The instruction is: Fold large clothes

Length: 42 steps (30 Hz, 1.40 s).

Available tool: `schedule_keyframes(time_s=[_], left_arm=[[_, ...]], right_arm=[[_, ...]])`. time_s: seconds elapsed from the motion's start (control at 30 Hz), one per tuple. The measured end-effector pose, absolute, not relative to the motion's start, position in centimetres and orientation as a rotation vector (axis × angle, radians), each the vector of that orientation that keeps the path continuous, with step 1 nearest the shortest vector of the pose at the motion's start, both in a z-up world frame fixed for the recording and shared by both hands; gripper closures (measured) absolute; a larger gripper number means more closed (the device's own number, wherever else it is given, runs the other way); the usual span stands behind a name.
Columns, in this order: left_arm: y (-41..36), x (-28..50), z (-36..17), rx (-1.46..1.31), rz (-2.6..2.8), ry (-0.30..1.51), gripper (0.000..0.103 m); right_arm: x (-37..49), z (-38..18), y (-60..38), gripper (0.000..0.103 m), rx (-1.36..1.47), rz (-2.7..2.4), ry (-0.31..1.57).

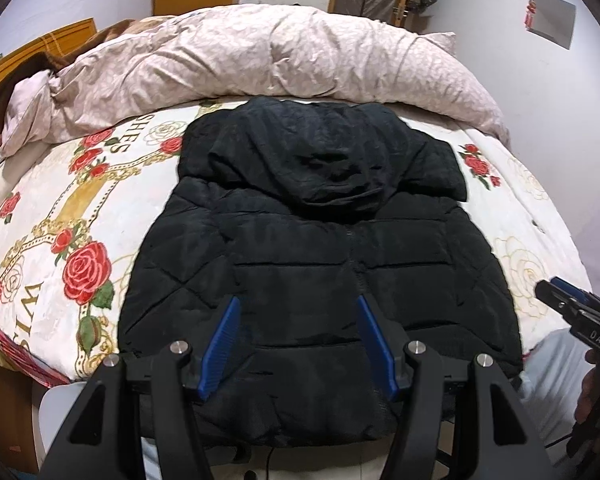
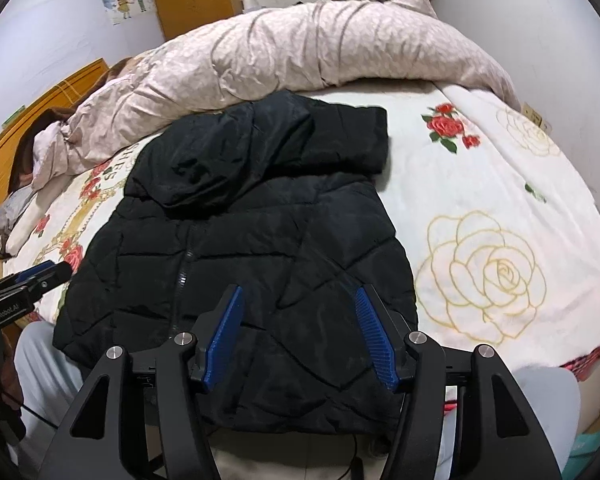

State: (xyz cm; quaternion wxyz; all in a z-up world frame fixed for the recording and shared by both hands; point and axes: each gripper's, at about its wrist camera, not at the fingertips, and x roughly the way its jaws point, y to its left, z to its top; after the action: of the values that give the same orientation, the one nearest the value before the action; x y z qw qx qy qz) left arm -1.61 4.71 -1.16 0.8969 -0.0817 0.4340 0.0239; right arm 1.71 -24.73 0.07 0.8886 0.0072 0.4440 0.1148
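A black quilted hooded jacket (image 1: 324,256) lies flat on the bed, hood laid down over the chest, sleeves folded in, hem at the near edge. It also shows in the right wrist view (image 2: 252,264), zipper up the middle. My left gripper (image 1: 298,308) is open and empty, hovering over the jacket's lower middle. My right gripper (image 2: 300,300) is open and empty over the jacket's lower right part. Each gripper shows at the edge of the other's view: the right one (image 1: 556,288) and the left one (image 2: 56,270).
The bed has a white blanket with red and gold roses (image 2: 484,264). A crumpled pink quilt (image 1: 260,56) lies along the far side. An orange headboard (image 2: 52,92) stands at the left. White walls close in at the right.
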Motion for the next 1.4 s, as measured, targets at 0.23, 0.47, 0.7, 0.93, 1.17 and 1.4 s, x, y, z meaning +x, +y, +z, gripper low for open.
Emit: schedule_keyframes(time_s=[0.23, 0.47, 0.7, 0.93, 1.17, 1.4], left_arm=[[9.4, -0.9, -4.3, -0.171, 0.166, 0.929, 0.04], [14.9, 0.5, -8.6, -0.253, 0.291, 1.028, 0.038], [17.0, 1.5, -11.6, -0.309, 0.347, 1.066, 0.028], [17.3, -0.8, -13.2, -0.453, 0.344, 1.104, 0.023], [13.9, -1.1, -13.2, -0.338, 0.322, 1.141, 0.033], [12.2, -1.5, -8.8, -0.282, 0.256, 1.069, 0.084]], right_arm=[[3.9, -4.1, -28.0, 0.037, 0.084, 0.176, 1.027], [5.6, -8.0, -30.7, 0.036, 0.177, 0.113, 1.137], [7.0, -10.7, -31.8, 0.031, 0.26, 0.104, 1.217], [6.6, -11.4, -31.7, 0.03, 0.34, 0.175, 1.294], [6.2, -11.6, -31.0, 0.04, 0.297, 0.178, 1.336], [5.4, -6.7, -30.9, 0.09, 0.285, 0.271, 1.225]])
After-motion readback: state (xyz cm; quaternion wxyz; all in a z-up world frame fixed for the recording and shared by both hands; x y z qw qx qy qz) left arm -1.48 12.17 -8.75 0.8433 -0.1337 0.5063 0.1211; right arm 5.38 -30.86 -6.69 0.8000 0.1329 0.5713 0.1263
